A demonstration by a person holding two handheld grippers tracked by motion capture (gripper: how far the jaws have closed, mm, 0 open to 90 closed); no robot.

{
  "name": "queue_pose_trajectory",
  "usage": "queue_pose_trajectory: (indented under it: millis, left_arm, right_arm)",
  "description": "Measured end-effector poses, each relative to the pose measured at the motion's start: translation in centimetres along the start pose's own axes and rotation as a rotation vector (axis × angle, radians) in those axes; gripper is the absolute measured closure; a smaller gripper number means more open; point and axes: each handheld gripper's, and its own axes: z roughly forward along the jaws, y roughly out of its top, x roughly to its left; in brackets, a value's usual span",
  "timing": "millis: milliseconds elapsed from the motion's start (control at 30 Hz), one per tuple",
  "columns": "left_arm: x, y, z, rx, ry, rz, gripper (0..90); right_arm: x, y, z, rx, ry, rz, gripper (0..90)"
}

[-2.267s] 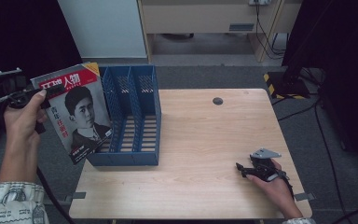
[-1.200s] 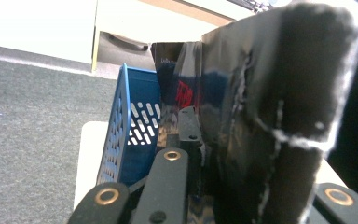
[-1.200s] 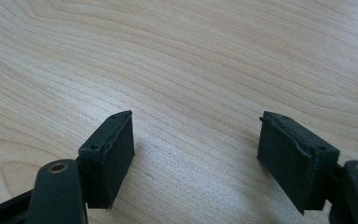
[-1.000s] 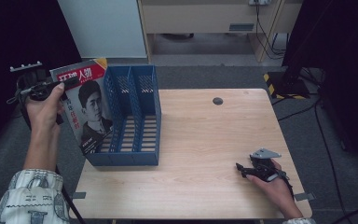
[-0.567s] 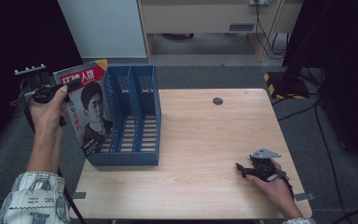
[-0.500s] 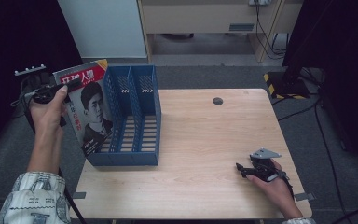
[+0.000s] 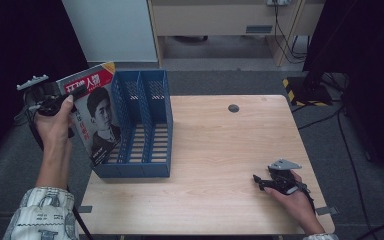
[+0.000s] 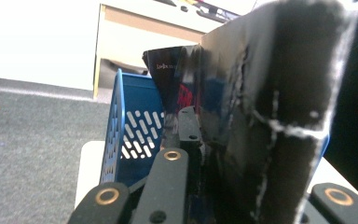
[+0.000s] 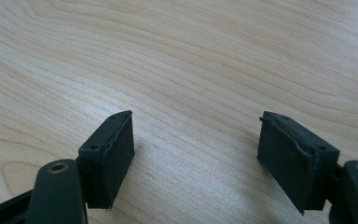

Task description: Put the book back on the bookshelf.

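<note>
— Magazine position?
— Magazine (image 7: 96, 117) stands upright, just left of the blue file rack (image 7: 145, 125), clamped in the left gripper (image 7: 55, 100) fingers.
— Other hand?
— Right gripper (image 7: 270, 181) sits well right of the rack on the worktop (image 7: 220, 150) — fingers wide, empty.

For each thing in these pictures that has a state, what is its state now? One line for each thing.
Magazine: held upright off the table, at the left side of the file rack, not yet in a slot.
File rack: standing on the table, slots empty.
Left hand-held gripper: shut on the magazine.
Right hand-held gripper: open, holding nothing, low over the table.
</note>
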Motion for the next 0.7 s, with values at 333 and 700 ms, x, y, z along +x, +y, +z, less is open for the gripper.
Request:
queue_pose_trajectory:
  millis: [333, 700]
  left_arm:
    - [0.3, -0.9, -0.4, -0.058, 0.006, 0.017, 86.5]
    - [0.0, -1.1, -1.3, -0.118, 0.003, 0.052, 86.5]
  right_arm:
    - [0.0, 0.0, 0.0, 0.000, 0.000, -0.001, 27.1]
    - [0.0, 0.0, 0.0, -0.002, -0.001, -0.002, 27.1]
